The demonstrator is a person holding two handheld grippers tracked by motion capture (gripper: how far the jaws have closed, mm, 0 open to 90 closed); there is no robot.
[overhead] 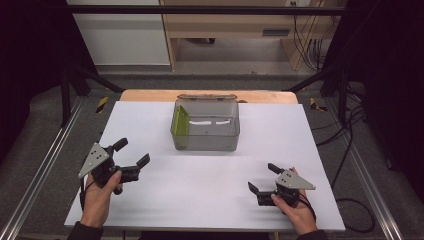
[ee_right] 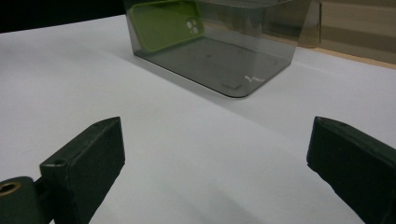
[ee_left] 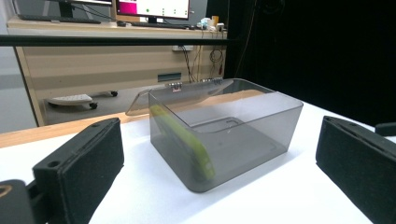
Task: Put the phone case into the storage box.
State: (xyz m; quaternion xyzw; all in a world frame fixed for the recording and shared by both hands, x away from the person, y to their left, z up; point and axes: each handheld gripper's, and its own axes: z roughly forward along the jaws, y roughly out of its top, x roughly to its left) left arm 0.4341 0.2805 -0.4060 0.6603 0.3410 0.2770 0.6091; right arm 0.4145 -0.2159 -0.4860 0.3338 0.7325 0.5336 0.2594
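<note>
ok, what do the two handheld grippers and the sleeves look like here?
Both the left gripper and the right gripper are black, each with two blocky flat-faced jaws and a grey three-cornered plate on top. A black cable loops by each wrist. Dark sleeves show at the bottom edge.

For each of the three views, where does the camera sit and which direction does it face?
High view: above the person's side, looking forward and down on the white table; both hands, left tongs and right tongs show.
Left gripper view: rides the left tongs, low, facing the grey box; own open jaws show.
Right gripper view: rides the right tongs, facing the box from the other side; own open jaws show.
All share the box and the green phone case inside it.
</note>
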